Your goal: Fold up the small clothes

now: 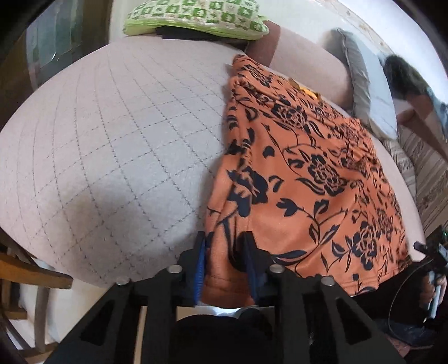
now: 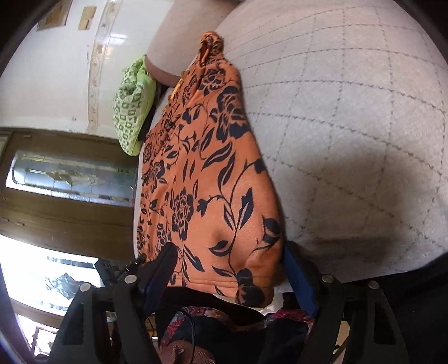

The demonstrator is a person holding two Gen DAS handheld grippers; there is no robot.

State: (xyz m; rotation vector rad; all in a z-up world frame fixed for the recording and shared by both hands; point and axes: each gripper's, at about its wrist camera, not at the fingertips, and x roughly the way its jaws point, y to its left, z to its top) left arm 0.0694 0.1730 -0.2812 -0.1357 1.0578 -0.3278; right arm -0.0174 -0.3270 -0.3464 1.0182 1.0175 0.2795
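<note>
An orange garment with dark floral print (image 1: 305, 173) lies flat on the quilted bed (image 1: 112, 134), its long axis running from the near edge to the far bolster. The left gripper (image 1: 225, 252) pinches its near left corner; the right gripper (image 2: 229, 260) has fingers spread around its near hem. Only the left view shows a grey pillow (image 1: 366, 92); both show the green patterned cushion (image 2: 131, 103).

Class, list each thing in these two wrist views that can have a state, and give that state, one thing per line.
Orange floral garment: spread on the quilted bed cover, near hem gripped at two places.
Left gripper: shut on the garment's hem.
Right gripper: jaws wide, hem between them; grip unclear.
Green patterned pillow: lying at the far end of the bed.
Grey pillow: propped against the headboard.
</note>
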